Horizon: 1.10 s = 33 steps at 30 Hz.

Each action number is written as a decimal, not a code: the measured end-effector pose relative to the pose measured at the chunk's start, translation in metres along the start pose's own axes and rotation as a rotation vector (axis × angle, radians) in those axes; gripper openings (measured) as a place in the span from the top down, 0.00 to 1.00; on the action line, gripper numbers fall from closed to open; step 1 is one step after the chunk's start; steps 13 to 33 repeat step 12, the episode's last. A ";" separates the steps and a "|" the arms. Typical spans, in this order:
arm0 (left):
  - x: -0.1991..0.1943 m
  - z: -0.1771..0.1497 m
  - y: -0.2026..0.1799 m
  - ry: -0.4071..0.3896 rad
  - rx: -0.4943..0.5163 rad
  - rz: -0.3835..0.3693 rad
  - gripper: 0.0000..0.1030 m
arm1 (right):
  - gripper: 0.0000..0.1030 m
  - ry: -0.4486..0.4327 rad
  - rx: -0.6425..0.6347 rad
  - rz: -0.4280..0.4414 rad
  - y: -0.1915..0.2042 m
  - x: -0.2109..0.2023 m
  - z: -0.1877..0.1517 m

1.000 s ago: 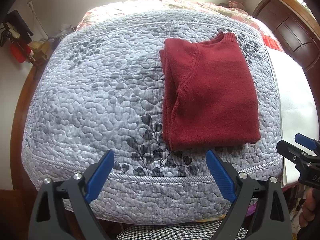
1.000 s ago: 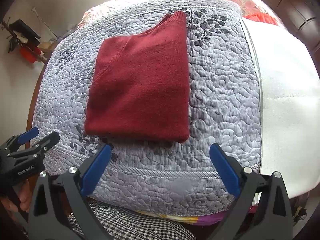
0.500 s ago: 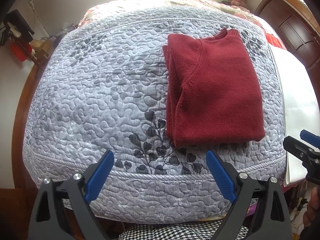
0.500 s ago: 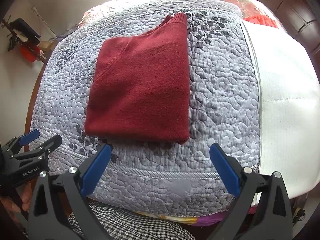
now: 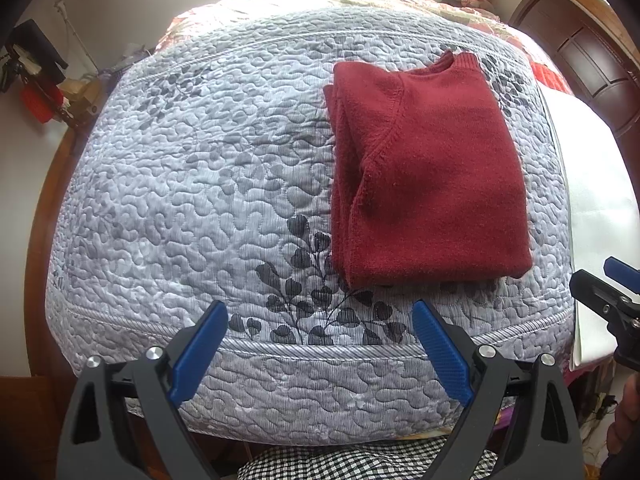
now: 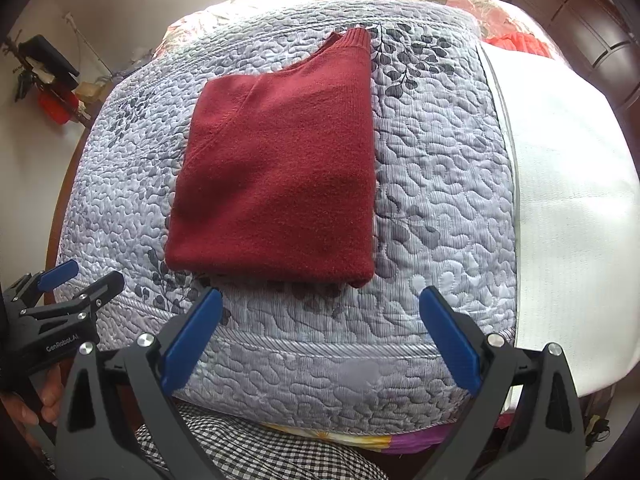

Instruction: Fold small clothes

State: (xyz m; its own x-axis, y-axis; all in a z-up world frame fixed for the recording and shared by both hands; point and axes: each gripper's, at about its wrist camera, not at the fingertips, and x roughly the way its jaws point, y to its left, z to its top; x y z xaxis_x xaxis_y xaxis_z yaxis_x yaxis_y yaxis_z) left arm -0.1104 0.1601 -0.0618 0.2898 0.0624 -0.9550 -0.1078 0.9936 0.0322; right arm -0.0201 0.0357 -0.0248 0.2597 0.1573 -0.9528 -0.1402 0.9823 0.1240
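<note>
Both grippers, left (image 5: 320,344) and right (image 6: 320,332), hover level, jaws released, before folded sweater (image 5: 428,176).

I see wide bare quilt (image 5: 192,200) left of the folded red sweater (image 5: 428,184), w/ a narrower bare strip on its right up to the white sheet (image 6: 568,200). Near edge clear; both grippers hang off the bed, nothing btwn.

Both my wrist cameras sit low off the bed's (image 5: 200,200) near edge, facing its far end; they share the folded sweater (image 5: 432,184), nearer its right edge.
</note>
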 end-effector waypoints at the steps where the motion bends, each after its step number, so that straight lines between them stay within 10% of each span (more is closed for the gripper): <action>1: 0.000 0.000 0.000 0.000 0.002 0.001 0.09 | 0.05 0.000 0.002 0.000 0.000 0.000 0.001; 33: 0.002 0.003 0.000 0.003 0.001 0.006 0.09 | 0.05 0.035 0.010 0.001 0.001 0.007 0.004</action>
